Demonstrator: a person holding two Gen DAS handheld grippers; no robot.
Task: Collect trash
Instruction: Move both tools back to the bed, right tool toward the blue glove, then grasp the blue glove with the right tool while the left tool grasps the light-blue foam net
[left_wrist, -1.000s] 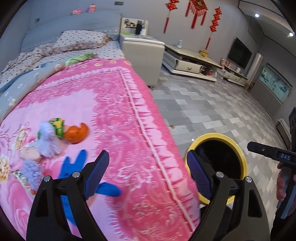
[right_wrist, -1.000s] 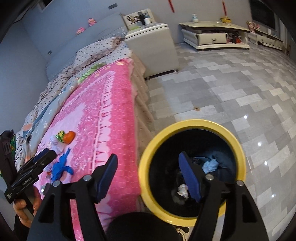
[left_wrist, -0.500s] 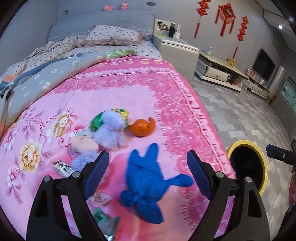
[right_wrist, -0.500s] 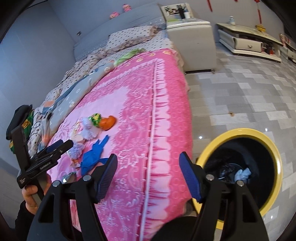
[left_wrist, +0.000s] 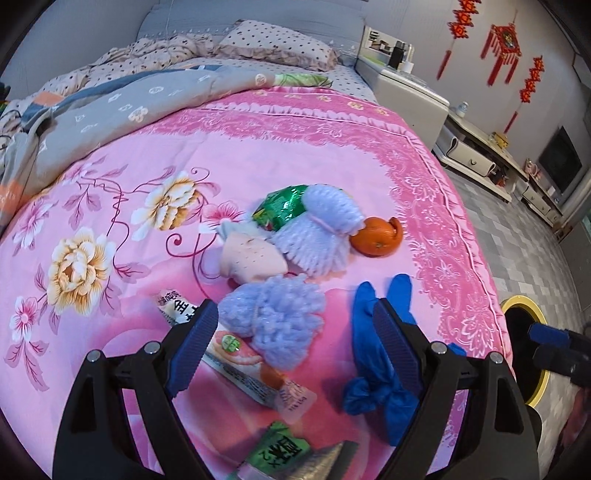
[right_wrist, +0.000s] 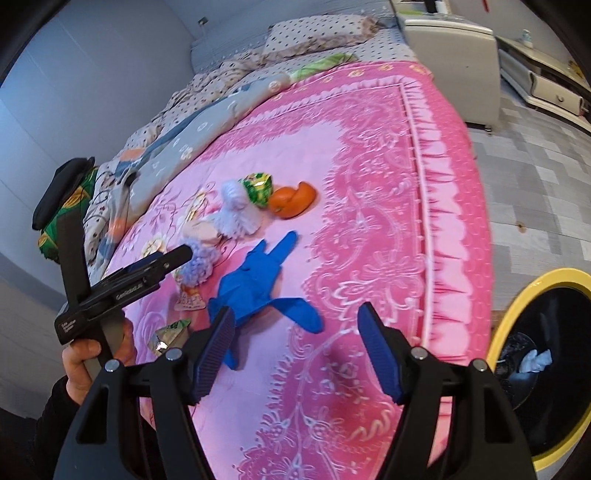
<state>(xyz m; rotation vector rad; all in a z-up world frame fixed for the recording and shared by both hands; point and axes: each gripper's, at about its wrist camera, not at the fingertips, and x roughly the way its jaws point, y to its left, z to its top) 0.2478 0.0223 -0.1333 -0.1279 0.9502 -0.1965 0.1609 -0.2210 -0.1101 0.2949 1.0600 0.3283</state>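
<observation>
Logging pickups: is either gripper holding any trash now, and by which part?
Nothing is held: the left gripper and right gripper are both open above the pink bedspread.

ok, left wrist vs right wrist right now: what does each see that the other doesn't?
Left wrist only: the red wall ornaments and the printed wrappers lying between its own open pads, right in front of the lens.

Right wrist only: the inside of the yellow-rimmed bin with crumpled trash in it, and the hand that holds the left tool.

Both: pink bedspread, blue glove, orange peel, white foam net, lilac fluffy lump, green wrapper.
</observation>
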